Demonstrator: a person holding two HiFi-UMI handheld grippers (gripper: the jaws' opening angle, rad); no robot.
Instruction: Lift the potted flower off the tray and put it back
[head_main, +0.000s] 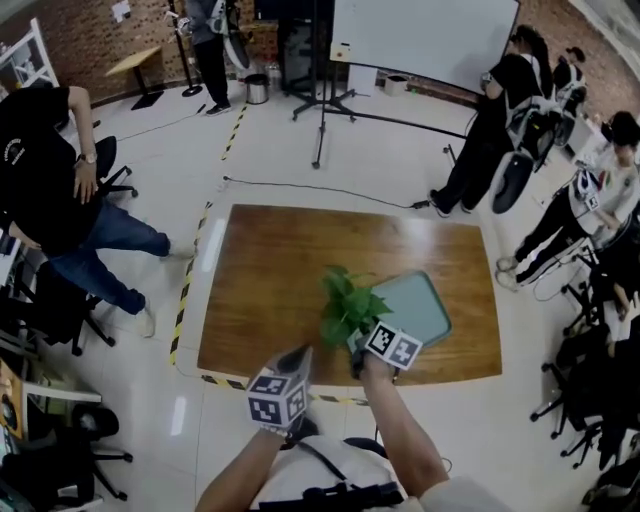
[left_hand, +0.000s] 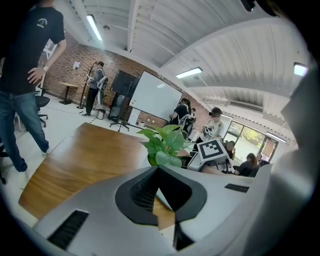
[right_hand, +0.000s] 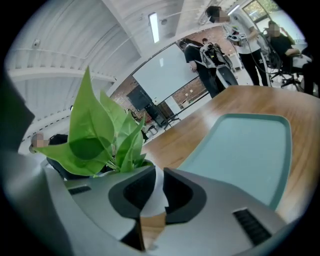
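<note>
The potted flower (head_main: 350, 305) has broad green leaves (right_hand: 100, 135) and a white pot (right_hand: 156, 192). My right gripper (head_main: 357, 352) is shut on the pot's rim, with the white wall pinched between the black pads. The pot is held just left of the teal tray (head_main: 425, 305), which lies bare (right_hand: 245, 150) near the table's front right. My left gripper (head_main: 297, 358) hovers at the table's front edge, left of the plant (left_hand: 165, 145). Its jaws (left_hand: 159, 169) meet at the tips with nothing between them.
The wooden table (head_main: 270, 280) stretches left and back from the tray. A person (head_main: 60, 200) stands at the left, and several people (head_main: 520, 120) with chairs stand at the right. A stand and a whiteboard (head_main: 420, 40) are behind the table.
</note>
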